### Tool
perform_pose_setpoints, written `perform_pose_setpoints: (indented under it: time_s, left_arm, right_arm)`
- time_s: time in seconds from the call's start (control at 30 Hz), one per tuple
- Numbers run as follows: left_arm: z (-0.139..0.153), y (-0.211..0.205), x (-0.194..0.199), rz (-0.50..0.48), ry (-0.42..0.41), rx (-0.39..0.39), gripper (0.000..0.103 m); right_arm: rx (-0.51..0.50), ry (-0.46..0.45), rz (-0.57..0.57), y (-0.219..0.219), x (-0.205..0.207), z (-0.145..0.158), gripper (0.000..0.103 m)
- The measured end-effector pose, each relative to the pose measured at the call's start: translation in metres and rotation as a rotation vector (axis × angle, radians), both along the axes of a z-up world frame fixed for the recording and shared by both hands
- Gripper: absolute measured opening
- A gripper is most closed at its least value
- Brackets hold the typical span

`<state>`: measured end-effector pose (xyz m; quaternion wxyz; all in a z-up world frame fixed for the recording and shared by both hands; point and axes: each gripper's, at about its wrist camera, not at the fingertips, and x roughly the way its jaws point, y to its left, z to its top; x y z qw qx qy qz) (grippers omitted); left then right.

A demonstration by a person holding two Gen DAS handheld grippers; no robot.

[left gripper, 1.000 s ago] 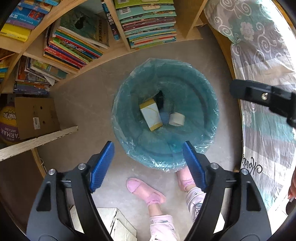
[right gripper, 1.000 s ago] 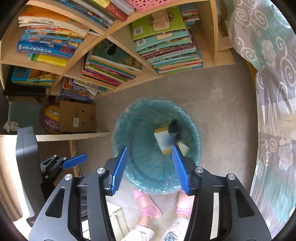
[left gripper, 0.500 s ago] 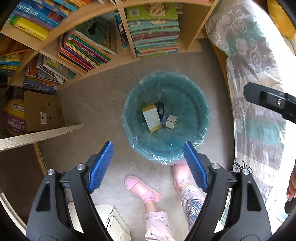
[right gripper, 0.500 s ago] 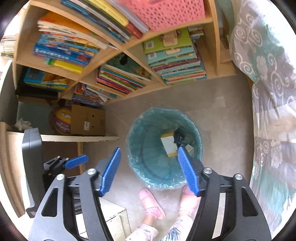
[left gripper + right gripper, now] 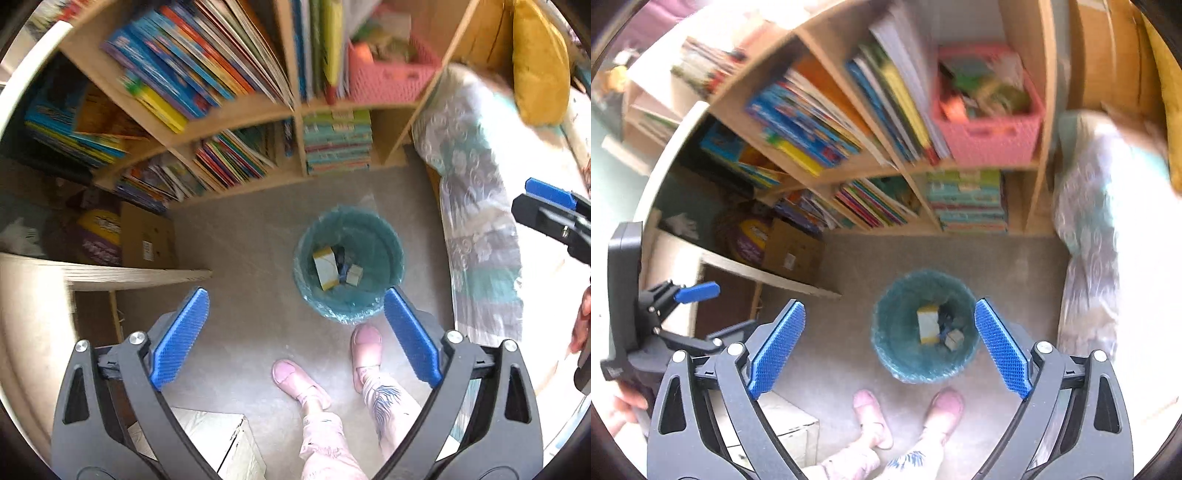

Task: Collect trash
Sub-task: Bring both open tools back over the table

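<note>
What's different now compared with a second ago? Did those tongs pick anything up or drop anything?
Both tongs, left and right, have lifted up and away from the bin, so it looks smaller and more of the bookshelf shows. Nothing was grabbed or dropped: both stayed open and empty. The yellow-and-white box and small white box lie in the bin as before.
</note>
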<state>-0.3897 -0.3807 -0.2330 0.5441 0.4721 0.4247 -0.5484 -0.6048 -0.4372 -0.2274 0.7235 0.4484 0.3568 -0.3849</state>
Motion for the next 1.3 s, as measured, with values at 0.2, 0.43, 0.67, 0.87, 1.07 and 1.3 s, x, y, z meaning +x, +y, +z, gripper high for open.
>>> perform_pose_setpoints:
  time_s: [0.2, 0.43, 0.67, 0.87, 1.07, 1.3]
  left_arm:
    - [0.079, 0.017, 0.026, 0.080, -0.026, -0.111, 0.096]
    - [0.146, 0.046, 0.080, 0.213, -0.071, -0.201, 0.096]
    - [0.185, 0.083, 0.146, 0.404, -0.137, -0.242, 0.096]
    - [0.199, 0.117, 0.187, 0.519, -0.230, -0.221, 0.096]
    - [0.215, 0.153, 0.220, 0.645, -0.229, -0.251, 0.096]
    - [0.222, 0.193, 0.256, 0.780, -0.224, -0.262, 0.096]
  right_arm:
    - [-0.094, 0.004, 0.054, 0.001, 0.016, 0.062, 0.094]
    - [-0.205, -0.045, 0.237, -0.003, 0.064, 0.128, 0.094]
    - [-0.244, -0.117, 0.375, -0.007, 0.121, 0.169, 0.094]
    - [-0.255, -0.164, 0.495, 0.001, 0.170, 0.191, 0.094]
    - [-0.227, -0.198, 0.638, 0.014, 0.219, 0.206, 0.094]
    - [-0.220, -0.234, 0.755, 0.029, 0.274, 0.222, 0.094]
